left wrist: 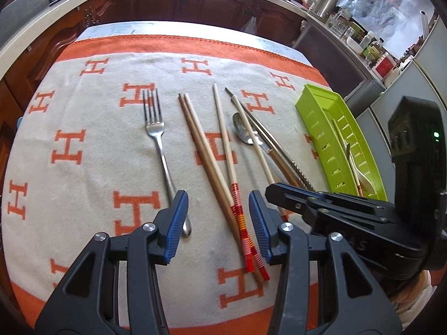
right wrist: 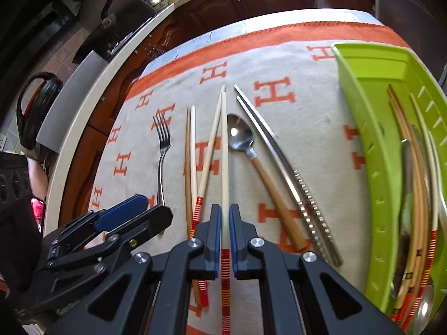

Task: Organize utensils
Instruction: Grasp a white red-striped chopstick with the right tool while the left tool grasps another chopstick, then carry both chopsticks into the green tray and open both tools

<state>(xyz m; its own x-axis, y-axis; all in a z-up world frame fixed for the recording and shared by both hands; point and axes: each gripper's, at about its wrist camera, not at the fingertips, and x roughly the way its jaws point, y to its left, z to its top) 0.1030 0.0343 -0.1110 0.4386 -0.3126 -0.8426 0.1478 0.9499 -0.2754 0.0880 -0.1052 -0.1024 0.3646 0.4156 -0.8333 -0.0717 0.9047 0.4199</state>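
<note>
Cloth [left wrist: 92, 184], woolly cream with orange H letters and an orange border, covers the bench in the left wrist view. On it lie a shiny steel fork [left wrist: 160, 145], a pair of plain wooden chopsticks [left wrist: 204, 156], one pale chopstick with a red-striped end [left wrist: 229, 164], a spoon [left wrist: 245, 132] with a steel bowl, and ridged metal chopsticks [left wrist: 282, 162]. Toward the bench's right edge sits a slotted lime-green plastic tray [left wrist: 321, 136] with utensils in it. The left tongs [left wrist: 218, 217] hang apart, blue ribbed pads either side of the striped chopstick and the wooden pair, touching neither as far as shows. The right tongs [left wrist: 282, 192] reach in from the right.

In the right wrist view the right tongs [right wrist: 225, 237] are clamped on a second striped chopstick [right wrist: 224, 167], which runs straight out between the pads toward the bench's far edge, its pale tip crossing the other striped chopstick's. The wooden-handled spoon [right wrist: 251, 150] and metal chopsticks [right wrist: 279, 162] lie just right of it, the fork [right wrist: 162, 150] and left tongs [right wrist: 123, 215] to its left. The tray [right wrist: 371, 145] curves along the right edge, holding chopsticks and spoons.
</note>
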